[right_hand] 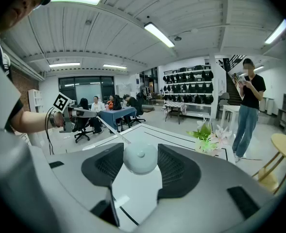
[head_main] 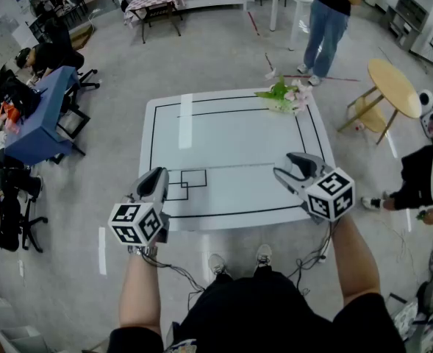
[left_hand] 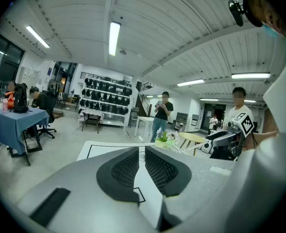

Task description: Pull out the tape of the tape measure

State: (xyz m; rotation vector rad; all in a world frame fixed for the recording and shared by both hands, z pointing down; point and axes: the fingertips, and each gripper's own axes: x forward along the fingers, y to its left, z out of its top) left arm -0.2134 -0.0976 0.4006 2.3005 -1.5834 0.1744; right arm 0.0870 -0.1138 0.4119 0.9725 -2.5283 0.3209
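Grips the round, pale tape measure [right_hand: 140,159] in the wide-set jaws of the right gripper [head_main: 287,168], at 3 o'clock above the white surface [head_main: 231,131]. Pinches the end of the thin tape [right_hand: 111,129], drawn taut toward 9 o'clock, in the nearly closed jaws of the left gripper [left_hand: 142,154].

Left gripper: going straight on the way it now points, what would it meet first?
Probably the table, inside its black outline: the left gripper points forward and slightly down over the bare top. The flowers lie further on and to the right. Depth is unclear.
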